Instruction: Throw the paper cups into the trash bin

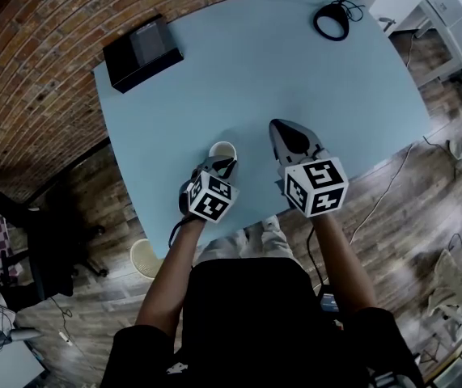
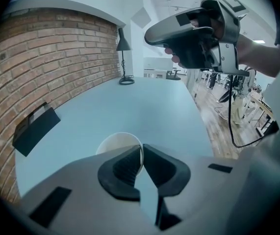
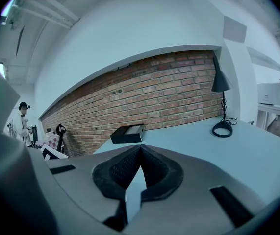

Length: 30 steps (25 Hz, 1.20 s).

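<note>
Head view: light blue table (image 1: 239,63) fills the upper middle of the frame, with a brick wall (image 1: 44,39) along its upper left edge.

Paper cup (image 1: 221,148): white, upright, mouth open upward, standing on the table near the lower edge, a little left of centre.

Left tool (image 1: 224,162): angled steeply down onto the near side of the cup. In the left gripper view the left tool (image 2: 141,148) has its pads closed on the right part of the cup's (image 2: 115,143) rim, the thin white wall pinched between them (one pad inside the mouth, one outside). The cup's base cannot be seen there.

Right tool (image 1: 277,126): just right of the cup, apart from it, pointing toward the upper part of the frame. In the right gripper view the right tool (image 3: 140,148) has its pads together with nothing between them.

Other items:
- black box (image 1: 141,51), upper left corner of the table, by the wall
- lamp (image 1: 332,20), ring base at the top right of the table
- pale round object (image 1: 146,257) on the wooden floor (image 1: 93,297) below the table's lower left corner; I cannot tell what it is
</note>
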Motion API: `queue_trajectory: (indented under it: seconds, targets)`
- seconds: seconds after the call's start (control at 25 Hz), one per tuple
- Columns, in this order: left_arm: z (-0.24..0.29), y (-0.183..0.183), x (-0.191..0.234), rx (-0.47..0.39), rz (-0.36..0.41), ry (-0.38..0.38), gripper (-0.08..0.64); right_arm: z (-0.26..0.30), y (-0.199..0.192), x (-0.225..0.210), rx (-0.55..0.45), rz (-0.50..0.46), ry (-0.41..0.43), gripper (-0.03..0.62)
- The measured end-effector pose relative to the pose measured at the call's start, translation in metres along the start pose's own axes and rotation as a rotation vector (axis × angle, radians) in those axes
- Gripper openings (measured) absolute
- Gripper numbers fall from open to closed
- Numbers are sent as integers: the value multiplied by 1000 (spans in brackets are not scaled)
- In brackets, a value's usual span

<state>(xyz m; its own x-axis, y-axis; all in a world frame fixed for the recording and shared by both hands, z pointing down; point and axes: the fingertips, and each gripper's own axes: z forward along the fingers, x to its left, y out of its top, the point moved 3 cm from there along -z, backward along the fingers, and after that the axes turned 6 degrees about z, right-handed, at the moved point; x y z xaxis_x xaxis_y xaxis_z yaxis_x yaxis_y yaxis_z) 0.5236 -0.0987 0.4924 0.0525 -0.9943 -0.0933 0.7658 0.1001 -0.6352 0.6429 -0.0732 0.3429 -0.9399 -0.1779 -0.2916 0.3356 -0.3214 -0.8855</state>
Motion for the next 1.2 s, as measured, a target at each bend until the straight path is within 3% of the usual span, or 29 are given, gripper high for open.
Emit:
queue_trajectory:
  seconds: [0.32,0.84,1.08,1.2]
  targets:
    - [-10,11,4,-37,-8,56,26,0,-3,-1,24,-20,23,3]
    - [-50,23,7,-110,-54,173,26,0,6,24,34,-78,129,2]
    - [-66,25,3,-150,-109,231,26,-3,4,35,39,-107,178,3]
    - [-78,30,0,-179,-172,246,26,-6,6,40,40,-128,204,2]
